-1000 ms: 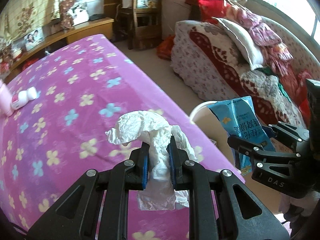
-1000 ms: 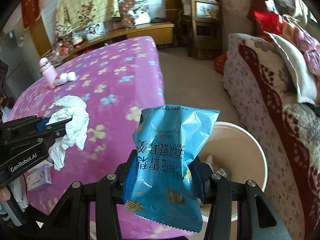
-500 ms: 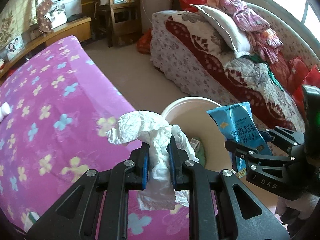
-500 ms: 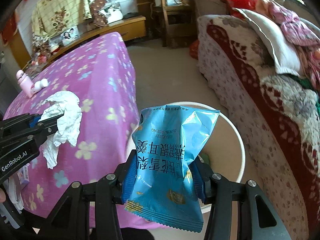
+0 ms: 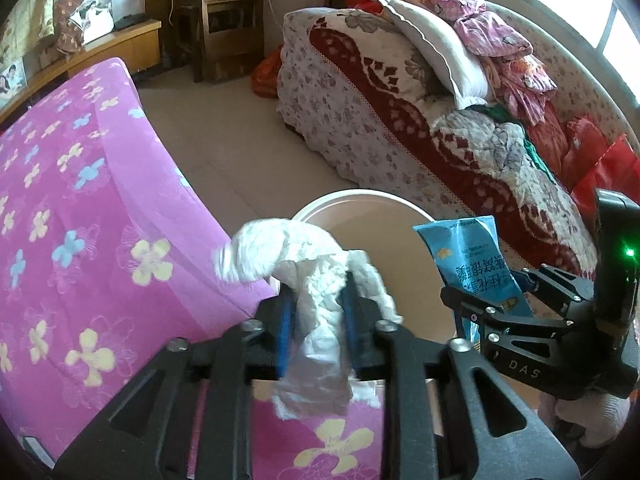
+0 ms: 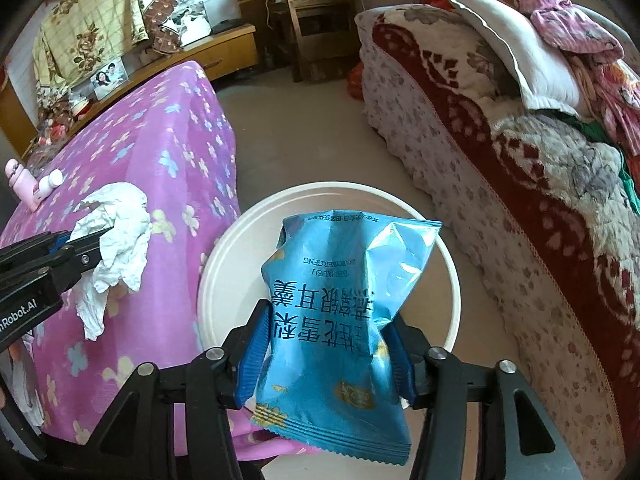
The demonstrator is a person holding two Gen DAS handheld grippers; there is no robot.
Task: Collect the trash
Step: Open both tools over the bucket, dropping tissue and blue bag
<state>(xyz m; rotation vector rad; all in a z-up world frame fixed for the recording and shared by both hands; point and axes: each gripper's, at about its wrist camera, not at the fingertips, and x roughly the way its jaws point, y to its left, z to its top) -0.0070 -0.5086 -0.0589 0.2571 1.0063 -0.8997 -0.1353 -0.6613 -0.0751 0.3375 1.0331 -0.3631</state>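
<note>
My left gripper [image 5: 316, 312] is shut on a crumpled white tissue [image 5: 316, 276] and holds it at the table's edge, just over the near rim of the white bin [image 5: 360, 200]. The tissue [image 6: 116, 240] and left gripper [image 6: 86, 246] also show in the right wrist view. My right gripper [image 6: 326, 344] is shut on a blue snack bag [image 6: 344, 312] and holds it above the bin [image 6: 224, 280]. The bag [image 5: 472, 264] and right gripper [image 5: 492, 304] show at the right of the left wrist view.
The bin stands on the floor between the table with the pink flowered cloth [image 5: 80, 200] and a sofa [image 5: 400, 120] piled with blankets and pillows. A pink bottle [image 6: 22, 184] and a small white bottle [image 6: 50, 182] sit on the table's far side. A wooden chair [image 5: 228, 20] stands behind.
Both grippers have moved from over the table toward the bin, each keeping its grip. The bin now sits right below the bag and just ahead of the tissue.
</note>
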